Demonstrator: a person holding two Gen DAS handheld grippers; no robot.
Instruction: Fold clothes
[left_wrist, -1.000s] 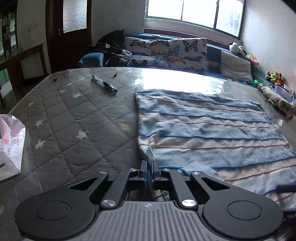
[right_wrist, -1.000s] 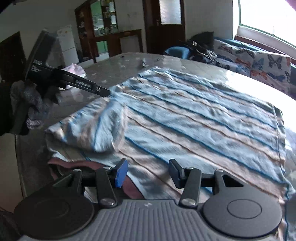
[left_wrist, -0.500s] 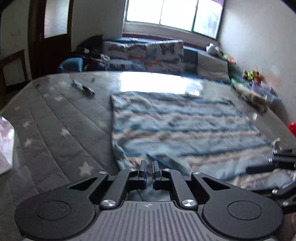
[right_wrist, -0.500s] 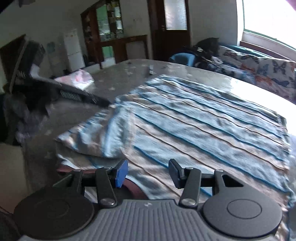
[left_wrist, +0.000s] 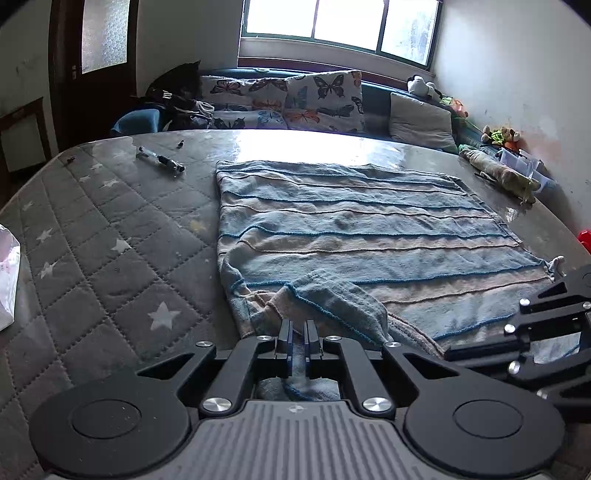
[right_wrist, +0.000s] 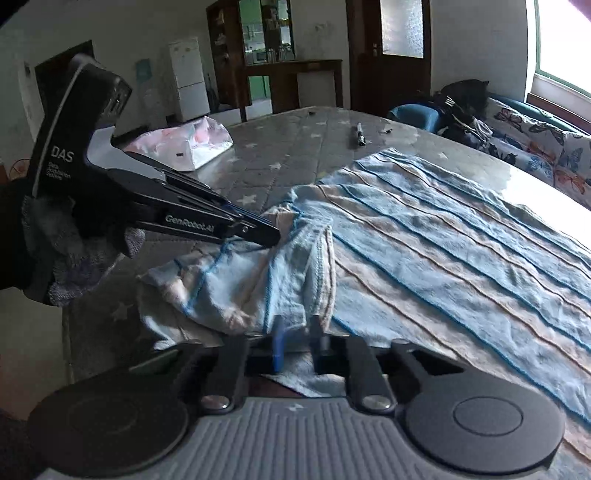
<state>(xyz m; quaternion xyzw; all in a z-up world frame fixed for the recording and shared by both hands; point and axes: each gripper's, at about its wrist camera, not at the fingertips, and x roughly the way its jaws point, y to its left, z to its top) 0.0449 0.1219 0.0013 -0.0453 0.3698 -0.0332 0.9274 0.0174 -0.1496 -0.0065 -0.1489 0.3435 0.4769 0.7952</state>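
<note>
A blue and beige striped cloth (left_wrist: 369, 236) (right_wrist: 443, 236) lies spread on a grey quilted mattress (left_wrist: 110, 240) with white stars. My left gripper (left_wrist: 297, 325) is shut on the cloth's near left corner, which is lifted and folded over. In the right wrist view the left gripper (right_wrist: 271, 236) comes in from the left in a gloved hand, its tip pinching that bunched corner. My right gripper (right_wrist: 297, 325) is closing its jaws on the cloth's near edge, with a fold of cloth between them. It also shows as the right gripper (left_wrist: 448, 356) low at the right of the left wrist view.
A pen (left_wrist: 160, 159) (right_wrist: 359, 134) lies at the mattress's far left. A white plastic bag (right_wrist: 184, 142) sits on the left side. Butterfly cushions (left_wrist: 295, 99) line the sofa behind. A rolled bundle (left_wrist: 498, 173) and toys lie at the far right edge.
The right gripper's jaws went from wide apart to closed on the cloth's near edge. The left gripper drew its corner inward over the cloth, and the two grippers now stand closer together.
</note>
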